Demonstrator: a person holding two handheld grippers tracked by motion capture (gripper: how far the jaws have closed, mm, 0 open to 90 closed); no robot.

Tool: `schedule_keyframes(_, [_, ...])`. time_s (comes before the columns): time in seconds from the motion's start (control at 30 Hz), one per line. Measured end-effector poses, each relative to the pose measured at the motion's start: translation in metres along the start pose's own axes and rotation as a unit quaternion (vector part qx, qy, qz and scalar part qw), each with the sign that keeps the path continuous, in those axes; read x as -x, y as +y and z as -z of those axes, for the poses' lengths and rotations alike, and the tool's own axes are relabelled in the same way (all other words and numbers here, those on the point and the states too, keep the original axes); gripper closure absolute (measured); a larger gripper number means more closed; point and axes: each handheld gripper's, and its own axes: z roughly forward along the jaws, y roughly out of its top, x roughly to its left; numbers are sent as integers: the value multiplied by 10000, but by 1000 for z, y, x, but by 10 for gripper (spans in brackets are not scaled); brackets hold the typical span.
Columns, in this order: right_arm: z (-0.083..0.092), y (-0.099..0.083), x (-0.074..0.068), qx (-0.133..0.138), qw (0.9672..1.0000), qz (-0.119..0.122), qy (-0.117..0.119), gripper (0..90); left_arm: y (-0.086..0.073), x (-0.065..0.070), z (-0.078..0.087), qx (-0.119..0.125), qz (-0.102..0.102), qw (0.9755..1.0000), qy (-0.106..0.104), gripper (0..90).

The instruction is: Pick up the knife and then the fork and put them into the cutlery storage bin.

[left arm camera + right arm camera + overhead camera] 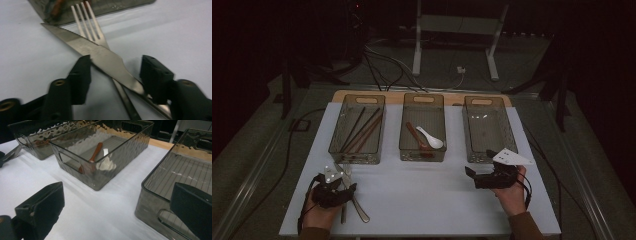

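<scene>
Near the table's (422, 200) front-left corner, left tongs (115, 75) stand half open astride the crossed knife (100, 56) and fork (88, 22), pads not touching. Right tongs (117, 207) gape wide, empty.

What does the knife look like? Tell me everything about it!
The knife is shiny silver metal with tiny saw teeth along one edge of its pointed blade. It lies flat on the white table, crossed over a fork, so the two make an X. Its tip points toward a smoky see-through bin. The left hand-held gripper has its black jaws on either side of the blade, not clearly squeezing it yet.
</scene>
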Motion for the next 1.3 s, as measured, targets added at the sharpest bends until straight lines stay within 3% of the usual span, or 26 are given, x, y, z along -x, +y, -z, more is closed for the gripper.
schedule_keyframes(0.17, [1, 0, 1, 6, 10000, -12, -11, 0, 0, -7, 2, 69, 335, 9993, -163, 534])
schedule_keyframes(0.3, [1, 0, 1, 6, 10000, -17, -13, 0, 1, -7, 2, 61, 447, 9989, -159, 562])
schedule_keyframes(0.6, [2, 0, 1, 9, 10000, -12, 9, 0, -4, -5, 6, 28, 366, 9986, -374, 535])
schedule_keyframes(0.73, [1, 0, -1, -3, 10000, 12, 16, 0, -4, -3, 7, -11, 278, 9990, -353, 501])
schedule_keyframes(0.83, [2, 0, -1, 9, 10000, 2, 21, 0, -4, -7, 6, -5, 322, 9989, -329, 470])
schedule_keyframes(1.1, [1, 0, -1, 3, 10000, 14, 30, 0, 7, -16, -5, -36, 140, 9997, -172, 372])
schedule_keyframes(1.3, [0, 0, -2, -9, 10000, 10, 35, 0, 11, -17, -10, 7, 260, 9995, -192, 325])
